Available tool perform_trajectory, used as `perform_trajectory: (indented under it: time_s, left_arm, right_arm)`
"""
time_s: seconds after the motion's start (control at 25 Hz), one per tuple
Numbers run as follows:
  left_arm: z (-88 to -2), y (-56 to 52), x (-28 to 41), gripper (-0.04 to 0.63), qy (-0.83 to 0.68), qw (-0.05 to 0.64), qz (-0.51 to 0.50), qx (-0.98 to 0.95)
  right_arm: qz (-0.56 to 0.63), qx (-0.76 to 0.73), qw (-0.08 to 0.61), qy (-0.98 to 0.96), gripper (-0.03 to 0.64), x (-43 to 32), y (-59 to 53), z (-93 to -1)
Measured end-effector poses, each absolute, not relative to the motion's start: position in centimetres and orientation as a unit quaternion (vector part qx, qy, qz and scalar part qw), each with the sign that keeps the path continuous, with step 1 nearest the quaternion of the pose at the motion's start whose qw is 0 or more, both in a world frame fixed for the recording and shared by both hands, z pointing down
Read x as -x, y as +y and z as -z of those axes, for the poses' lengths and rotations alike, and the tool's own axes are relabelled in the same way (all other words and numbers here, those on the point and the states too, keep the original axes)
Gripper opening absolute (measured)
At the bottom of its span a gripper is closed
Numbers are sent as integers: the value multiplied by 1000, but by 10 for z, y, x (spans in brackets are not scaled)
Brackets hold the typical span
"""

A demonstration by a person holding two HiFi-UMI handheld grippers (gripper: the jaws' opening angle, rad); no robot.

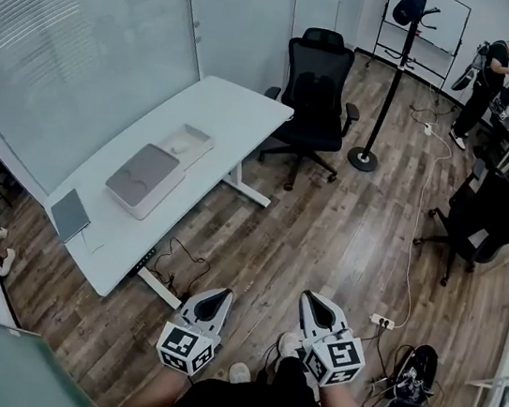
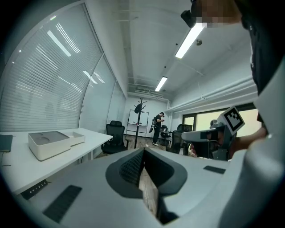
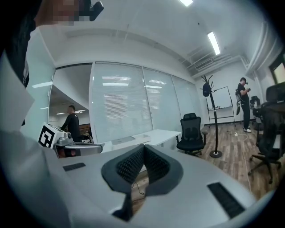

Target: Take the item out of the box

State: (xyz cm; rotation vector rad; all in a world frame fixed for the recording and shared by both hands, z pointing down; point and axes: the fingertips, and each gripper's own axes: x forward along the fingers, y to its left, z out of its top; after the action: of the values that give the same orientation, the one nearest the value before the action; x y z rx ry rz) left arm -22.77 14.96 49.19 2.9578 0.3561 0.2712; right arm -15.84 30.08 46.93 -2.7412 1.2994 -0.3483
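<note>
A flat white box with a grey recessed top lies on the white desk at the left. A shallow open white tray touches its far end and holds a small pale shape, too small to tell. Both grippers hang over the wooden floor, well short of the desk. My left gripper is shut with nothing in it, and my right gripper is shut and empty too. The left gripper view shows the box on the desk far to the left of the closed jaws. In the right gripper view the jaws meet at their tips.
A dark tablet lies at the desk's near end. A black office chair stands at the far end, with a coat stand beside it. More chairs and a standing person are at the right. Cables and a power strip lie on the floor.
</note>
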Motion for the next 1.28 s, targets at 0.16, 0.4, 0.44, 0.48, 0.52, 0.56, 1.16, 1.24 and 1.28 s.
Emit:
perform_trajectory:
  time_s: [0.16,0.4,0.44,0.48,0.52,0.56,1.16,1.24,1.28]
  left_arm:
    - [-493,145,209,11,110,73,-94,-987]
    - [-487,142,167,11,90,67,-93,-989]
    - [-486,142,160,11,86,65,-92,-990]
    - [-485,143,152,11,81,63,-91,-990]
    - [-484,143,144,11,76,61,-90,-991]
    - [-482,144,137,11,71,56,-90,-992]
    - [-467,149,57,11,6,19,-77,-997]
    - [-464,144,48,11,-3,12,-70,-997]
    - [-462,142,44,11,-9,11,-67,-998]
  right_arm:
    - [117,891,46,437,5,134,291,-472]
    - [108,880,48,460,5,86,279,-465]
    - [105,878,46,464,5,78,279,-465]
    - [103,877,43,467,5,71,279,-465]
    - [101,876,41,470,5,62,280,-465]
    - [100,874,39,473,5,54,281,-465]
    - [68,857,10,510,5,-38,291,-454]
    - [59,854,5,516,5,-46,288,-450]
    - [55,854,5,517,6,-51,287,-449]
